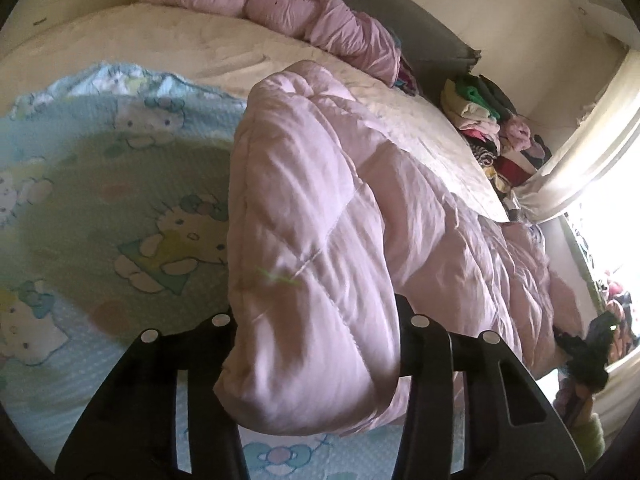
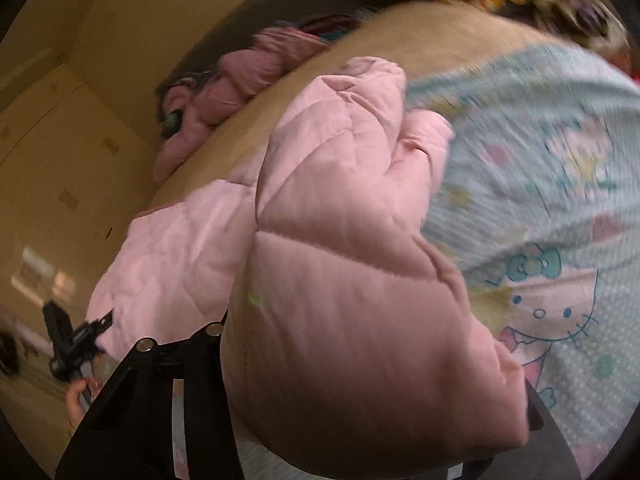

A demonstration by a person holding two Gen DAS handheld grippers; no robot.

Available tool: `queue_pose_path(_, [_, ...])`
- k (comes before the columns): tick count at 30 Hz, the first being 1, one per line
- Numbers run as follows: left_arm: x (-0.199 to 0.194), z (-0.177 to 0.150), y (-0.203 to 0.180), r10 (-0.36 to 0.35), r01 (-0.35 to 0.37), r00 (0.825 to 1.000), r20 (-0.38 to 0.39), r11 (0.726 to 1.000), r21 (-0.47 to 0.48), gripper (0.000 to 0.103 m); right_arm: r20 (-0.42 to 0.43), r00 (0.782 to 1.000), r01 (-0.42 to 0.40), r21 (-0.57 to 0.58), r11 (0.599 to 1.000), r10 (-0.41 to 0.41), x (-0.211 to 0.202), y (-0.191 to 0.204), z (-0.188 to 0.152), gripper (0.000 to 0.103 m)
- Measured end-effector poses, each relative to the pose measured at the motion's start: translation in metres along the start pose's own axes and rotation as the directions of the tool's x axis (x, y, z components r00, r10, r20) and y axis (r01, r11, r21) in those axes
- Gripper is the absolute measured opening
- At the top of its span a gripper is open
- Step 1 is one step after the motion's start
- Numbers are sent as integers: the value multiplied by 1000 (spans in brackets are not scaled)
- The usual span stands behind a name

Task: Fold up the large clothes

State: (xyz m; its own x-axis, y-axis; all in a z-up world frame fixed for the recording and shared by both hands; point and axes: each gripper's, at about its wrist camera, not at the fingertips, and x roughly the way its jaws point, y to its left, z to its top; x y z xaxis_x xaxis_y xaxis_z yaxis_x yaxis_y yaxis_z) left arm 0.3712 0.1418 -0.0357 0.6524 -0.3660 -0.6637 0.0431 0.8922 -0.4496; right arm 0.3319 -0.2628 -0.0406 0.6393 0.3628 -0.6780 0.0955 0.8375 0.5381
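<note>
A pale pink quilted garment (image 1: 320,208) lies bunched across the bed. My left gripper (image 1: 316,320) is shut on a thick fold of it, which bulges between the black fingers (image 1: 424,344). In the right wrist view the same pink garment (image 2: 352,280) fills the middle. My right gripper (image 2: 360,360) is shut on another thick fold; its right finger is mostly hidden by the fabric. Each gripper shows small in the other's view, the right one (image 1: 592,352) and the left one (image 2: 76,340), at the far ends of the garment.
A light blue cartoon-cat bedspread (image 1: 100,200) lies under the garment on a cream mattress (image 1: 180,40). Another pink quilted bundle (image 1: 312,12) lies by the headboard. A pile of mixed clothes (image 1: 492,128) sits at the bed's far side near a bright window (image 1: 600,220).
</note>
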Motion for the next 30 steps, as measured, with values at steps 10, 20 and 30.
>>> queue_pose_path(10, [-39, -13, -4, 14, -15, 999, 40, 1000, 16, 35, 45, 997, -51, -190, 980, 61, -43, 74, -29, 43])
queue_pose_path(20, [-72, -42, -1, 20, -20, 998, 65, 1000, 4, 35, 30, 995, -89, -166, 982, 96, -65, 79, -55, 43])
queue_pose_path(30, [-80, -65, 6, 43, -43, 997, 69, 999, 5, 36, 27, 996, -82, -20, 996, 83, -65, 37, -76, 42])
